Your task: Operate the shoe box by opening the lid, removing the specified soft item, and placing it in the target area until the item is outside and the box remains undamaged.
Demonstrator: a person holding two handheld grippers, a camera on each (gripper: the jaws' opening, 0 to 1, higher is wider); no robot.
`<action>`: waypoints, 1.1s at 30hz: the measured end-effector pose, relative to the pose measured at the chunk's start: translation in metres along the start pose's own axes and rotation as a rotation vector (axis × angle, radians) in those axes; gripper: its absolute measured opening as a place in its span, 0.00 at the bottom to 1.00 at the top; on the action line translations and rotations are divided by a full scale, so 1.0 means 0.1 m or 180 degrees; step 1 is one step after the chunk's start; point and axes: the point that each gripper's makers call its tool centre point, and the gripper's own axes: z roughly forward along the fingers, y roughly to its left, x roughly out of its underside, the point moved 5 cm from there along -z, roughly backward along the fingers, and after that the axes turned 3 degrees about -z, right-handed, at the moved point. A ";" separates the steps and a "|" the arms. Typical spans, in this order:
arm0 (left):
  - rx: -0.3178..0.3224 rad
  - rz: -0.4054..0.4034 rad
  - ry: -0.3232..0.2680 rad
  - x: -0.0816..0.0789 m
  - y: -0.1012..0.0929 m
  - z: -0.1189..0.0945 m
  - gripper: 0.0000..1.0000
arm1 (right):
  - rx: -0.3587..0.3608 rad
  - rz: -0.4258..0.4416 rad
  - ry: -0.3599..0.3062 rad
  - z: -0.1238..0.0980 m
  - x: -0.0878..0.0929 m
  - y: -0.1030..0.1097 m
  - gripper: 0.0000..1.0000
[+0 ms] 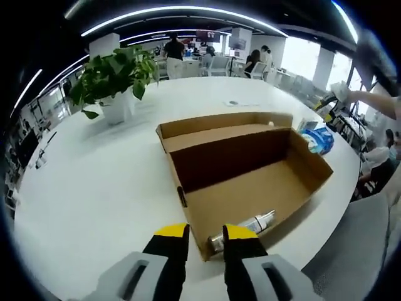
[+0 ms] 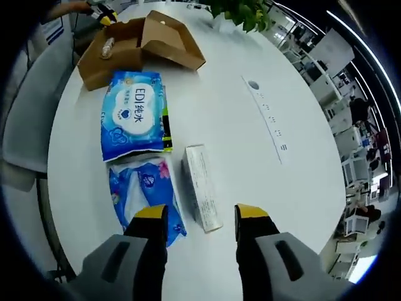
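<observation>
The white surface [image 1: 94,188] is round and carries everything. On it the cardboard box [image 1: 250,182] lies open, its lid [image 1: 219,125] folded back on the far side; in the left gripper view its long axis runs from lower left to upper right. A plant [image 1: 116,75] in a white pot stands beyond the box. In the right gripper view the box [image 2: 119,53] sits at the far end, and nearer lie a blue wipes pack [image 2: 133,113] with its long axis pointing toward the box, a smaller blue tissue pack [image 2: 144,194] just below it, and a slim white carton [image 2: 202,187] just beside them, lengthwise along the view. Inside the box, at its near corner, a small tube [image 1: 247,229] lies on its side, its long axis along the near wall. The left gripper [image 1: 205,233] hovers at that corner, fingers apart and empty. The right gripper [image 2: 199,214] is likewise open, holding nothing, its fingers either side of the carton's near end.
</observation>
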 end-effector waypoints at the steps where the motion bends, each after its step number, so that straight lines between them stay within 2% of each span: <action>1: 0.0018 0.0074 0.0003 -0.03 0.00 0.00 0.23 | 0.0015 0.0029 -0.0010 -0.03 -0.01 0.01 0.42; 9: 0.0285 0.0518 0.0056 -0.22 -0.06 0.03 0.27 | 0.0122 0.0356 -0.0212 -0.31 -0.11 0.23 0.51; 16: 0.0619 0.1000 0.0169 -0.35 -0.20 0.11 0.31 | 0.0246 0.0582 -0.0415 -0.52 -0.21 0.41 0.61; 21: 0.0843 0.1364 0.0368 -0.37 -0.31 0.21 0.36 | 0.0306 0.0782 -0.0665 -0.65 -0.33 0.60 0.68; 28: 0.1068 0.1648 0.0588 -0.38 -0.38 0.34 0.38 | 0.0394 0.0999 -0.0943 -0.84 -0.43 0.89 0.77; 31: 0.1175 0.1770 0.0724 -0.37 -0.41 0.40 0.40 | 0.0435 0.1274 -0.1193 -0.94 -0.50 1.00 0.83; 33: 0.1248 0.1898 0.0810 -0.36 -0.43 0.45 0.41 | 0.0435 0.1343 -0.1274 -1.00 -0.52 1.08 0.85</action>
